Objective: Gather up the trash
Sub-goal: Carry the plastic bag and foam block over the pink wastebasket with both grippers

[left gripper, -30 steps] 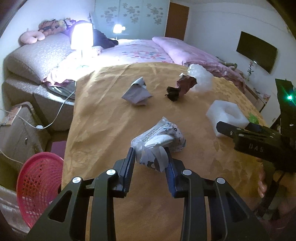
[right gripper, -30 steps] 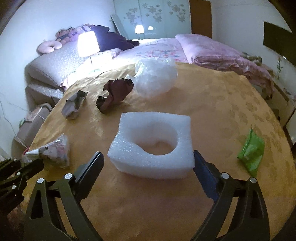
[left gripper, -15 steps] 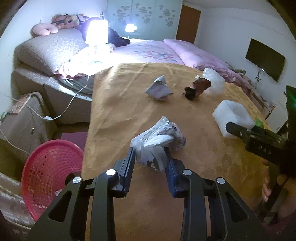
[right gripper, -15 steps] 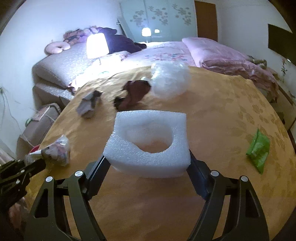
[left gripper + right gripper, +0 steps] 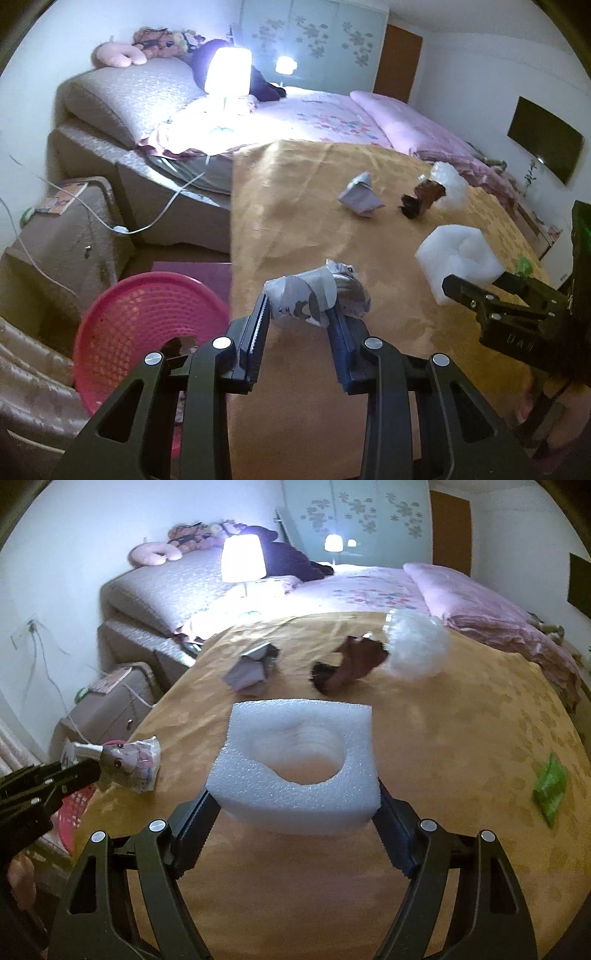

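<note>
A: Since a second ago you have lifted both pieces off the golden bedspread; the pink basket has slid further into view at 8 o'clock of your left gripper.

B: What grips what?

A: Your left gripper pinches the crumpled printed wrapper. Your right gripper clamps the white foam block by its sides.

B: And beyond?

A: At 12 o'clock lie grey paper, a brown wrapper and bubble wrap; a green packet sits at 3 o'clock.
</note>
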